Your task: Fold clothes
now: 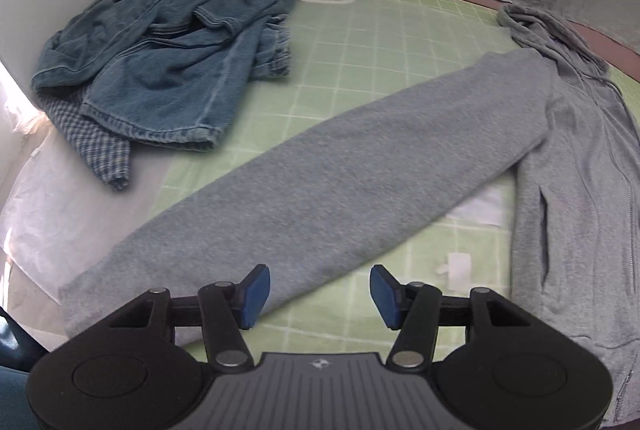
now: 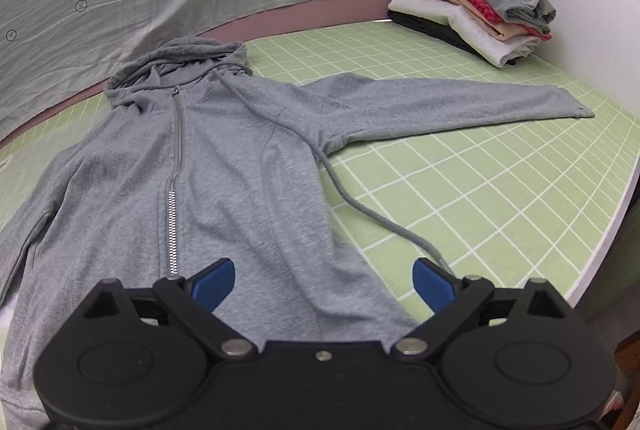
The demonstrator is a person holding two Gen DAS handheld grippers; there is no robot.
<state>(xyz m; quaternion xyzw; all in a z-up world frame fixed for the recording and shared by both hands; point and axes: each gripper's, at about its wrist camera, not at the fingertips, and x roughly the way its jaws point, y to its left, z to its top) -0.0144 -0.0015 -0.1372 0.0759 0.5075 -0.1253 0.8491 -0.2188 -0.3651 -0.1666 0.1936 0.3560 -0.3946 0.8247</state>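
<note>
Spread on one green grid mat [image 2: 480,189]: one grey zip hoodie [image 2: 224,165], one crumpled denim garment [image 1: 160,61], one checked cloth [image 1: 100,145], one stack of five folded clothes [image 2: 476,9], two grippers.

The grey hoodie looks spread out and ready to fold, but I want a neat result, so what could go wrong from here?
1. The drawstring trails off the grey hoodie onto the green mat; it may end up hanging out of the fold.
2. The hood is bunched, so it could add a lump.
3. The left sleeve reaches toward the unfolded denim pile; swinging it carelessly might snag that pile. Both the left gripper and right gripper are open, holding nothing.
</note>
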